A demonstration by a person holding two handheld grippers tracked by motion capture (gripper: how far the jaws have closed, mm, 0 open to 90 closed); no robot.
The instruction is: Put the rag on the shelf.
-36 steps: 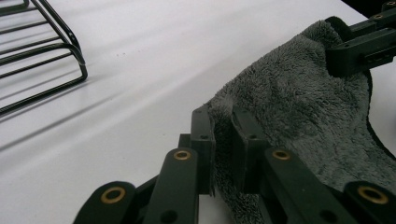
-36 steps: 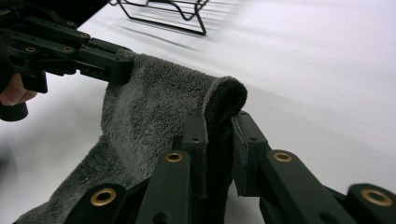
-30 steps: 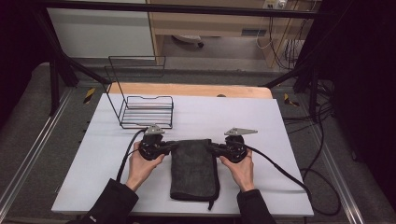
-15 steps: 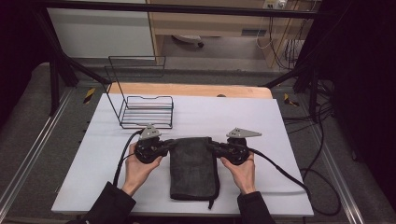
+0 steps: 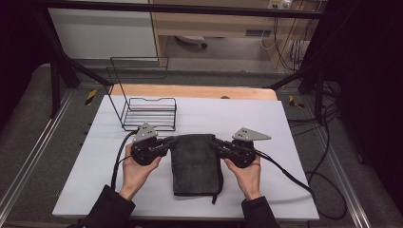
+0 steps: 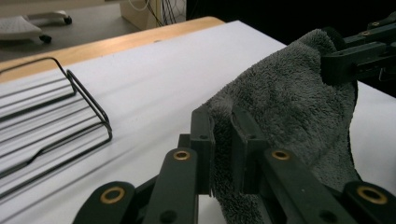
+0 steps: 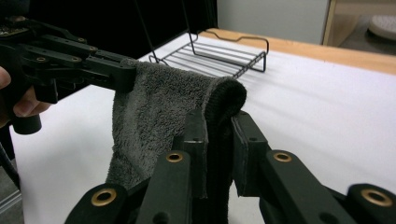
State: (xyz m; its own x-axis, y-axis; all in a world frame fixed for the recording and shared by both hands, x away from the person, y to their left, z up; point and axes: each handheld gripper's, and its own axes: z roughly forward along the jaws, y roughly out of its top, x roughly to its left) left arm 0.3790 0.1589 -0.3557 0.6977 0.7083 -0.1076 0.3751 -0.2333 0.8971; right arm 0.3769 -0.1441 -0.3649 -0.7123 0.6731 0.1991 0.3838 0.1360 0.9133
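- Two grippers are pinching one dark grey towel [image 5: 196, 161] over the white table [image 5: 285, 123].
- Left gripper [image 5: 167, 142] is clamping its left top corner.
- Right gripper [image 5: 217, 143] is clamping its right top corner.
- Towel's lower part is lying on the table, near the wire rack [image 5: 148, 113].

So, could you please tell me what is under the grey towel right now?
The towel lies partly on the white table, its far edge lifted by both grippers. Whatever might sit beneath the flat part is covered.
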